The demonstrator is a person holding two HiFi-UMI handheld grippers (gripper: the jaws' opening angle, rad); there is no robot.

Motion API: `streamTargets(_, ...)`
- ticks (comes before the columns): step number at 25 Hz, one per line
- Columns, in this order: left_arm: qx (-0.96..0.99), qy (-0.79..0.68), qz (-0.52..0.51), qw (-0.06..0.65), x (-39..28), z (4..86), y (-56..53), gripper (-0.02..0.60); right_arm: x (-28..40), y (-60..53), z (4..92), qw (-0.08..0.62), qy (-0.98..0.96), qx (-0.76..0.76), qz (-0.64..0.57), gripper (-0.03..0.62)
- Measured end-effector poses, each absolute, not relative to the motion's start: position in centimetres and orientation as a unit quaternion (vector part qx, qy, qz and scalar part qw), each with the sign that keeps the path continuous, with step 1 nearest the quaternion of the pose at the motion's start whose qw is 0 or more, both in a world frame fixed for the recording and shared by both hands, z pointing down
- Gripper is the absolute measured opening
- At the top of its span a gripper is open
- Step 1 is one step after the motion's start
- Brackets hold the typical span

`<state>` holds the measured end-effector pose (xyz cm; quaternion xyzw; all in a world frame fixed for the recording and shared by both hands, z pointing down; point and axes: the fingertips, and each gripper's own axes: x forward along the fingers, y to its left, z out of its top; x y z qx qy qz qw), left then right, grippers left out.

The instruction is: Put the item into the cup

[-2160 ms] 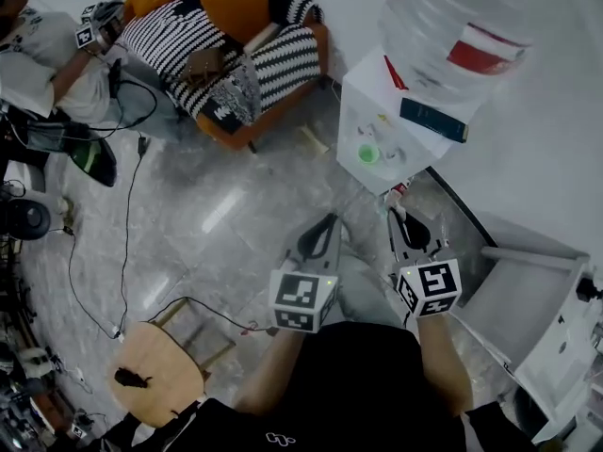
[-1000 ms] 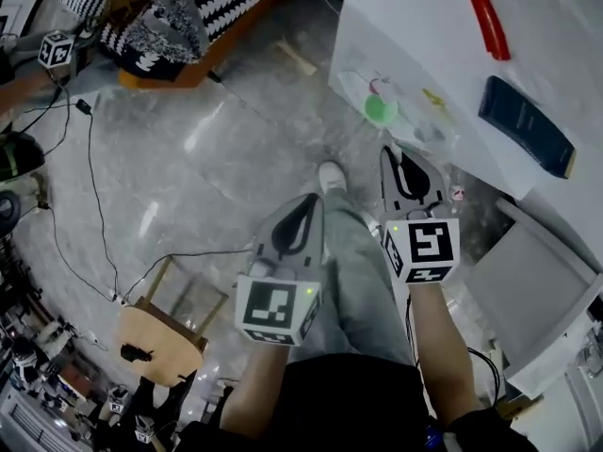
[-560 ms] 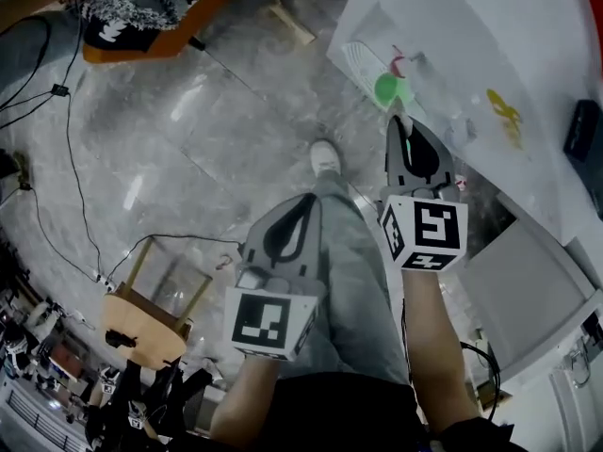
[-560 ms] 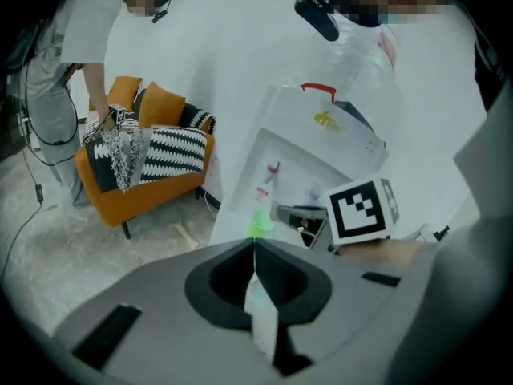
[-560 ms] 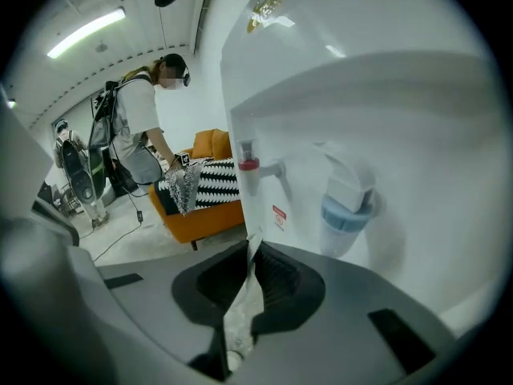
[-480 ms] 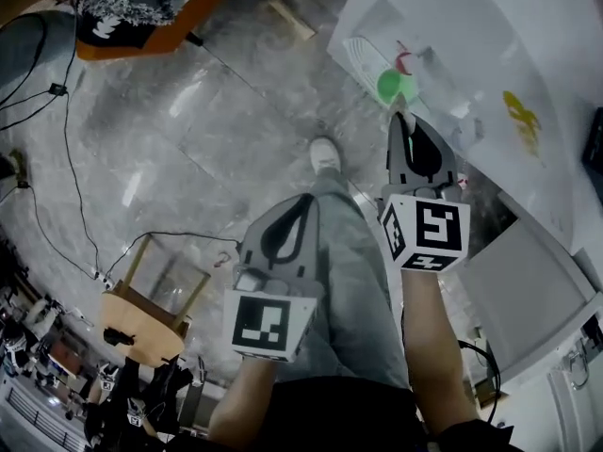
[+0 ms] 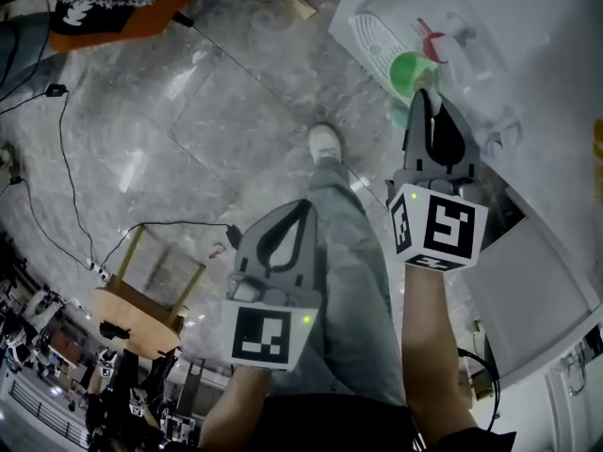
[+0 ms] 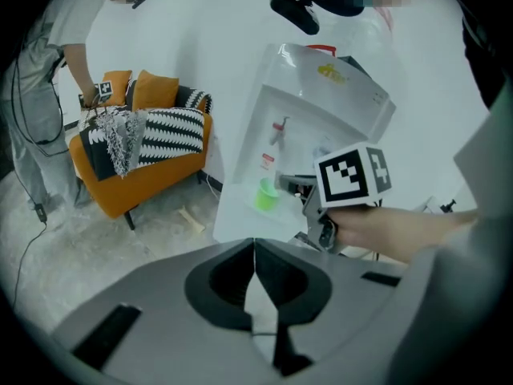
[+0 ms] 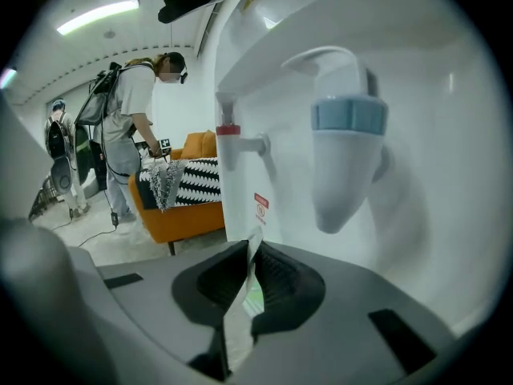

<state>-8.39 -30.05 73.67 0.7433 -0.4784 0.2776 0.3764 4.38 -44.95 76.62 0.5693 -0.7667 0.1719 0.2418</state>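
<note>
The right gripper (image 7: 428,94) is clamped on a thin pale item (image 9: 243,295) that lies along its jaws. The green cup (image 7: 409,68) sits just ahead, below the tips. The left gripper (image 7: 303,207) is closed, empty and well apart.

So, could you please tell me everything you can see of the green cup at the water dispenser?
The green cup is small, bright green and looks like plastic. It stands upright, mouth open, on the ribbed white drip tray of the water dispenser, below the red tap. Nothing grips it; the right gripper, shut on a thin white packet, has its jaws close beside the rim. Its contents cannot be told.
</note>
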Motion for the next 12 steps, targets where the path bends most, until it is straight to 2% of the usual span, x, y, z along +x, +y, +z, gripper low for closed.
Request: streamTargets(12, 0.726, -0.480, 0.300, 0.391, -8.9, 75.4, -28.4, 0.014, 4.4, -45.6, 77.6, 0.246, -0.763, 0.575, 0.165, 0.034)
